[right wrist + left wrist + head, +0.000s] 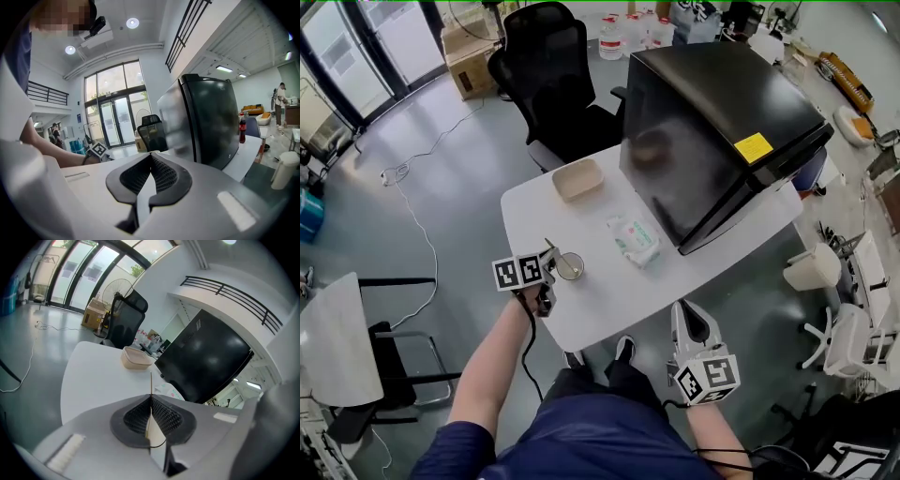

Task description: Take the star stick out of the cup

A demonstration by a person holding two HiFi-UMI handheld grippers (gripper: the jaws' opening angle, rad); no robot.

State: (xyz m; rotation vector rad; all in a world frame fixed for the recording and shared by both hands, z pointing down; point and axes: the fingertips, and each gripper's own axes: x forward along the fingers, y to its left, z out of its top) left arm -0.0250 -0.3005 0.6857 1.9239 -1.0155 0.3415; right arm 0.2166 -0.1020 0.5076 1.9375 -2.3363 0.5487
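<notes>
While the right gripper [692,315] hangs off the desk [609,302] edge, fingers pressed together on nothing, the left gripper [151,400] clenches the star stick [151,383], a thin pale rod, beside the metal cup [571,266]; no star shows.

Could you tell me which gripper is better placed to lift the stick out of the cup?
The left gripper. Its jaws are shut on the thin stick, beside the cup; the right gripper hangs off the table, shut and empty.

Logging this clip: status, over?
Left gripper shut on star stick, beside cup. Right gripper shut, empty. Nothing in the way.
</notes>
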